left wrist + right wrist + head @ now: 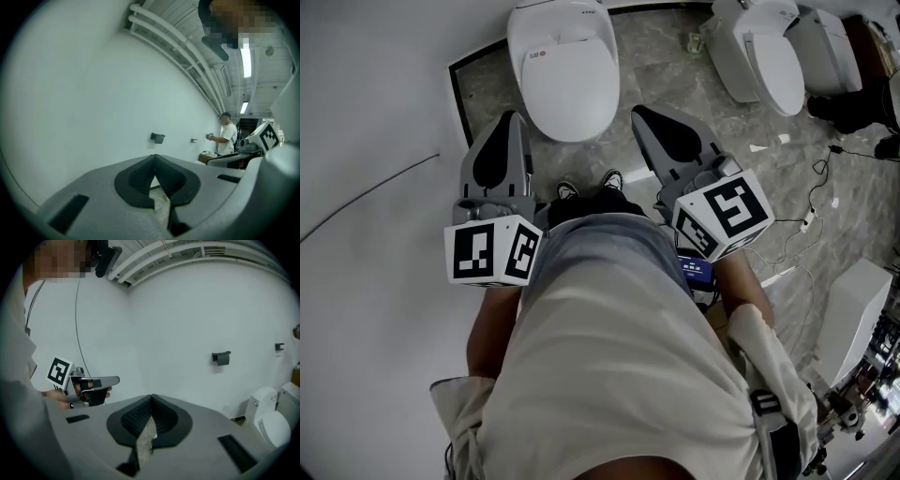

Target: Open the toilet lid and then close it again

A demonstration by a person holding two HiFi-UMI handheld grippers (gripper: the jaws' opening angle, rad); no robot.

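Three toilets (759, 61) stand on a grey marble floor (666, 66) beside a white wall (375, 103). The nearest toilet (553, 28), lid (570, 94) down, sits just ahead of the left gripper (510, 117) and right gripper (639, 112). Both have their jaws closed together and hold nothing.

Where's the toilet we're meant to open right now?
Head view, top centre: the toilet, lid down, sits just ahead of and between the left gripper and right gripper, with the next toilet to its right.
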